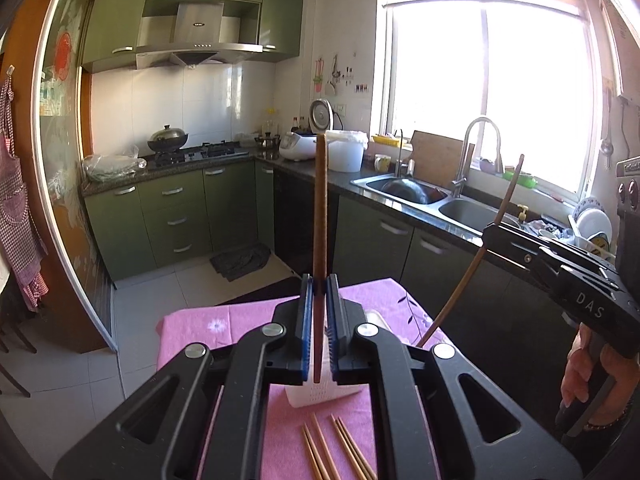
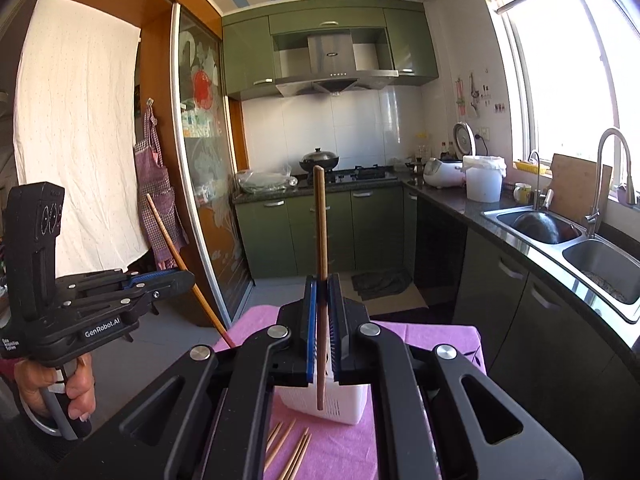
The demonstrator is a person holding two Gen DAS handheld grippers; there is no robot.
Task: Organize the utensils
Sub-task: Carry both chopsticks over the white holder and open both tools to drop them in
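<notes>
Mid-transfer: left gripper [image 1: 319, 280] clamped on one upright chopstick [image 1: 320, 208], right gripper [image 2: 323, 280] clamped on another chopstick [image 2: 320, 220], both above the white perforated holder [image 2: 344, 404] on the pink tablecloth [image 2: 432, 340]. Next, probably: tips lowered into the holder, then released. Loose chopsticks [image 1: 340, 452] waiting in front. Holding hand [image 2: 56, 384] clearest from the right wrist.

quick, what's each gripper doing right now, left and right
left gripper: shut on a chopstick, held upright above the table
right gripper: shut on another chopstick, also upright
</notes>
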